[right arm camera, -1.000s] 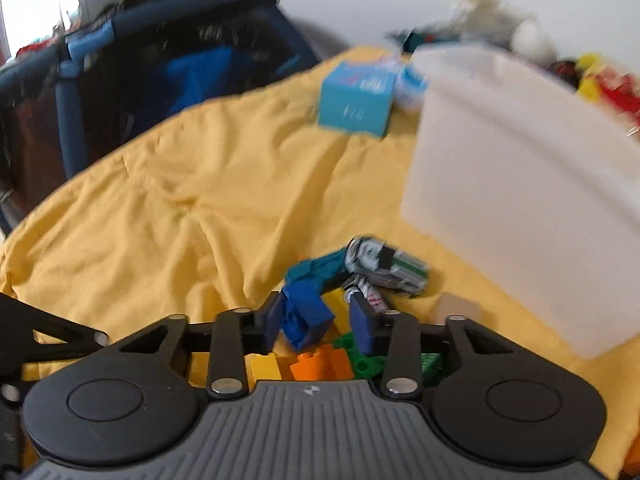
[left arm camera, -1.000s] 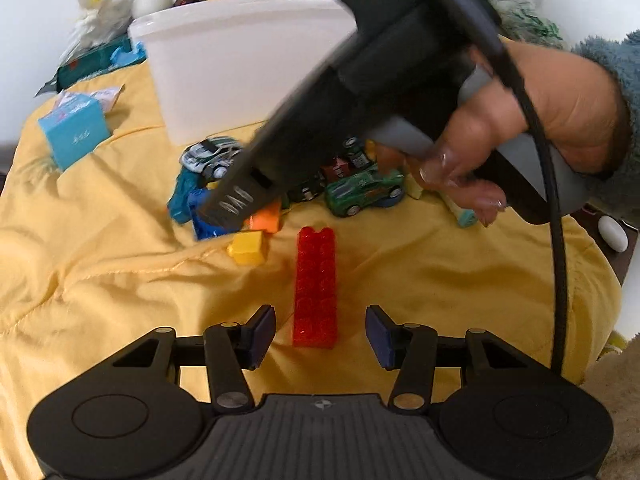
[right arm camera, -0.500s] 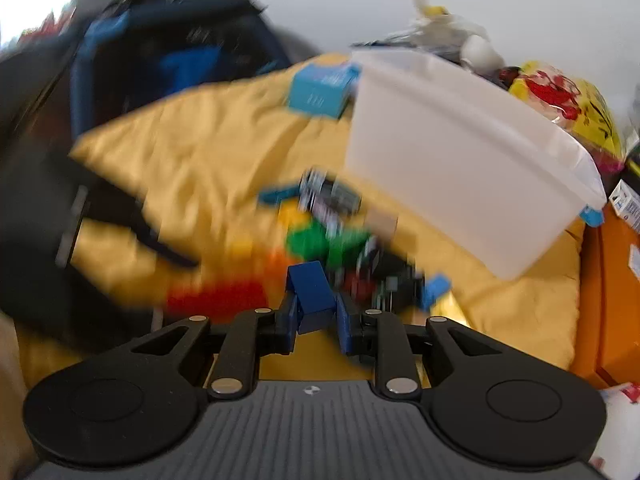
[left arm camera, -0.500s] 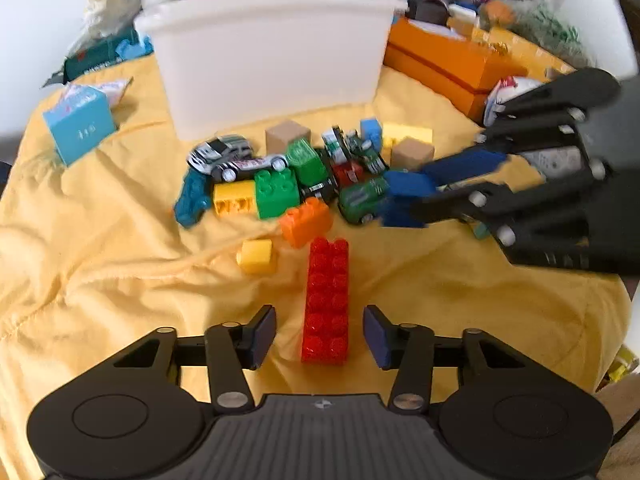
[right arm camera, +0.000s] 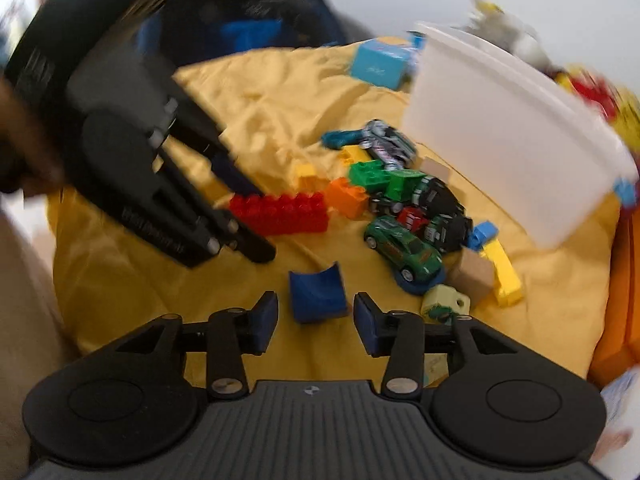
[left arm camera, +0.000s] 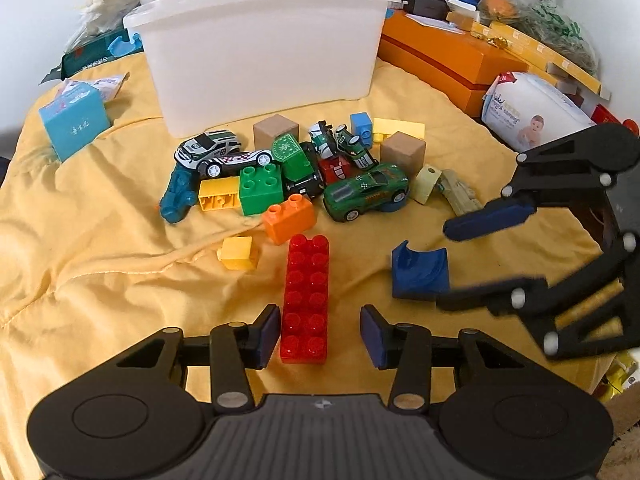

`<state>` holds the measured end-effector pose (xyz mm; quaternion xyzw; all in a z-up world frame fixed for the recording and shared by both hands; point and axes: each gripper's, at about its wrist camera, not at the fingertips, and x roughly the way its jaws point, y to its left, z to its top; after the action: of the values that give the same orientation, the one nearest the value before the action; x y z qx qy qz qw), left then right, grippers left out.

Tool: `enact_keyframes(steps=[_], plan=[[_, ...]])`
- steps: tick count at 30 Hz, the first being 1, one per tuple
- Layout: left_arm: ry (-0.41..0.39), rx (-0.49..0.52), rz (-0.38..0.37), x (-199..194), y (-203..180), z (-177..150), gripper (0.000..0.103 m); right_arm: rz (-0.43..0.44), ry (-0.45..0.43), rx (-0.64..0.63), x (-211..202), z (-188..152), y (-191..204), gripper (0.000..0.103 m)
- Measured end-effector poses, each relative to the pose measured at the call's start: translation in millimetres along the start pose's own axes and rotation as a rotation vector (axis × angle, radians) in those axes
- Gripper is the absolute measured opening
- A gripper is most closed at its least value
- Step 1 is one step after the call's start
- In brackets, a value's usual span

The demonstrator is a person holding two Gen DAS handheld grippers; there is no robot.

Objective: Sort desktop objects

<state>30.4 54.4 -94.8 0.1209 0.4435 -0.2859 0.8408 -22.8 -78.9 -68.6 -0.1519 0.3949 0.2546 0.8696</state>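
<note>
Both grippers tilt down: left gripper (left arm camera: 319, 334) fingers apart astride the red brick (left arm camera: 306, 298), right gripper (right arm camera: 316, 318) fingers just opened, flanking the blue block (right arm camera: 317, 293)

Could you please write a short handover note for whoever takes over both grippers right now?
Left gripper: open, jaws just been closing, straddling the near end of the long red brick; pads not pressing yet.
Right gripper: open, jaws just been opening; the blue curved block lies between them on the yellow cloth, released.
Pile of toy cars and blocks, including the green car and orange brick, sits before the white bin.
Done: blue block set apart from the pile.
Left: grip the red brick, sort the rest.
</note>
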Motion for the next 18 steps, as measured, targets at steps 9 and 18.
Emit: enact_keyframes(steps=[9,18], plan=[[0.020,0.006,0.017,5.0,0.5,3.0,0.029,0.007,0.034,0.096,22.6,1.4,-0.5,0.053],[-0.100,0.026,0.014,-35.3,1.7,30.2,0.027,-0.036,0.001,0.134,9.3,8.4,-18.5,0.038]])
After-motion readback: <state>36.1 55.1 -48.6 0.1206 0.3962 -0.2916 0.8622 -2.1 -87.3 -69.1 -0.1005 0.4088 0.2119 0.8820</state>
